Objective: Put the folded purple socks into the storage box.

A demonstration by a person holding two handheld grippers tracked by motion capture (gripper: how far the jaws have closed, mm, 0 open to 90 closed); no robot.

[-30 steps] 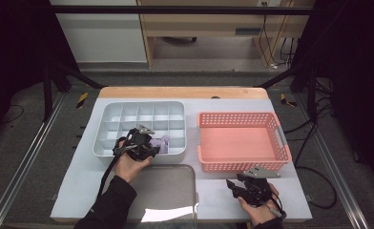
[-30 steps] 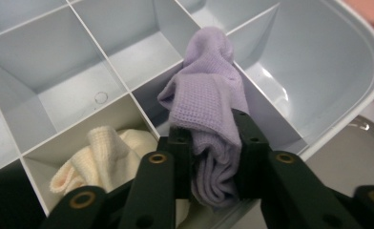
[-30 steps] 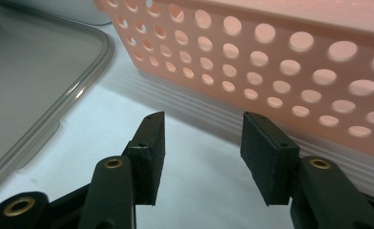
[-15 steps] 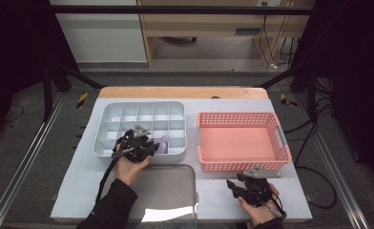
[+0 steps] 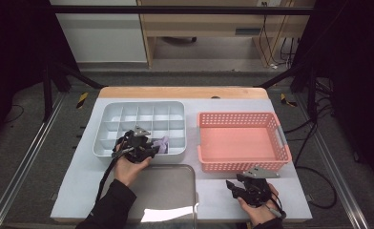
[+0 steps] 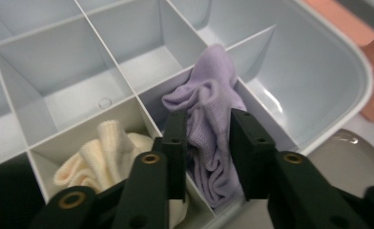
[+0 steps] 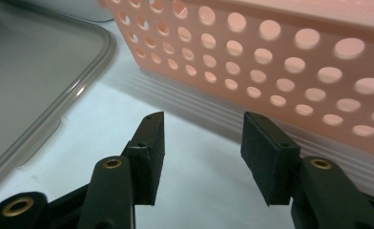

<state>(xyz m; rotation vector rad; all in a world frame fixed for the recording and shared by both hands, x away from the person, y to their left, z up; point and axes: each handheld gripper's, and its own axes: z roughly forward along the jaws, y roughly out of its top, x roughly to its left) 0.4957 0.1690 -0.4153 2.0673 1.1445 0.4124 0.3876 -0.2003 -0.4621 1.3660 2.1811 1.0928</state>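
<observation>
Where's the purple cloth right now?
In the left gripper view, the purple cloth sits in a near-row compartment of the grey divided tray, between the left tongs, beside a cream cloth in the next compartment.

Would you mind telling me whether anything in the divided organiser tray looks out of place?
Mostly tidy, but the lilac cloth is bunched up and rises over a divider of the grey organiser tray instead of lying inside its compartment. The left claw straddles it, jaws apart. The cream cloth next to it sits within its own compartment.
</observation>
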